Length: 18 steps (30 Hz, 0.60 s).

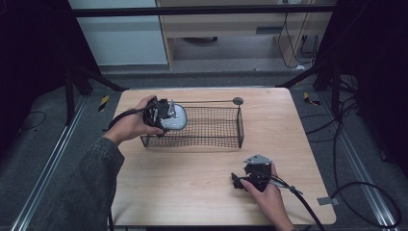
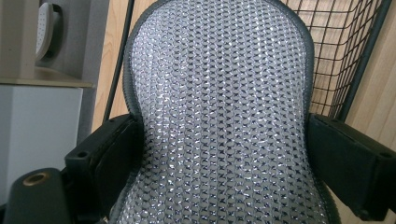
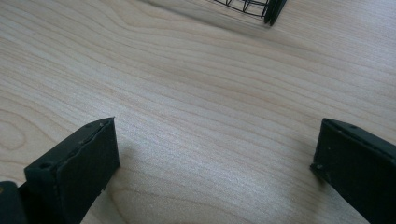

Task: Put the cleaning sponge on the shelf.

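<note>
Silvery mesh pouch (image 2: 219, 116), rounded at the top, grey-edged (surface a glittering lattice of small scales), clamped at both sides between the left gripper (image 1: 161, 115)'s black jaws. Held over the left end of a black wire basket (image 1: 211, 137), which stands on the pale wooden table (image 1: 192, 178), long side across.

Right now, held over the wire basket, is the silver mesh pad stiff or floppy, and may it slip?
The mesh pad probably bends: it narrows where the left hand-held gripper pinches it. Its textured weave likely resists slipping. It seems light.
</note>
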Tool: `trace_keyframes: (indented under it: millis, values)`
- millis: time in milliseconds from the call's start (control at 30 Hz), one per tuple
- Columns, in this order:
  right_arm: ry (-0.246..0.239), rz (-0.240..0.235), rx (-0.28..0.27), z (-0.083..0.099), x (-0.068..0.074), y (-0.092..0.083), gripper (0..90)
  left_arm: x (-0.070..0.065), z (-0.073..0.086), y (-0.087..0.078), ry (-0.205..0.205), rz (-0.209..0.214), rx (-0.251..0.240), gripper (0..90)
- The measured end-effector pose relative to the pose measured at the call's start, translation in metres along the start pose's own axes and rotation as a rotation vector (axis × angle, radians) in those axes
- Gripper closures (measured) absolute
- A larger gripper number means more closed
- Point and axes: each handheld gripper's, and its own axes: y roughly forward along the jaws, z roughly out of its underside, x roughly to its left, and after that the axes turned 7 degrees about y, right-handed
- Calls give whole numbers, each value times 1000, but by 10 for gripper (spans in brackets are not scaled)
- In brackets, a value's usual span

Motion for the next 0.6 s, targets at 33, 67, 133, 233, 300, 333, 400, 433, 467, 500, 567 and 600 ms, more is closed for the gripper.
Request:
trace_keyframes:
  millis: [33,67,133,233,300,333,400,433,467,500,567,600]
  values:
    - [0,0,0,0,0,0,4,0,0,0,0,2,0,101]
    - [0,0,0,0,0,0,4,0,0,1,0,4,0,101]
    - [0,0,0,0,0,0,4,0,0,1,2,6,0,101]
    - [0,0,0,0,0,0,4,1,0,3,3,14,-1,101]
    - [1,-1,0,0,0,0,4,1,0,4,-1,21,-4,100]
    - [0,-1,0,0,0,0,4,1,-1,4,1,24,-4,100]
    - [0,-1,0,0,0,0,4,2,-1,5,1,27,-4,100]
    - [0,-1,0,0,0,0,4,2,0,6,0,29,-3,100]
    - [0,-1,0,0,0,0,4,3,0,7,-2,32,-4,100]
    - [0,-1,0,0,0,0,4,4,0,7,-4,33,-3,100]
    - [0,-1,0,0,0,0,4,5,1,9,-4,37,-2,99]
    - [-1,0,0,0,0,0,4,5,1,9,-6,39,2,99]
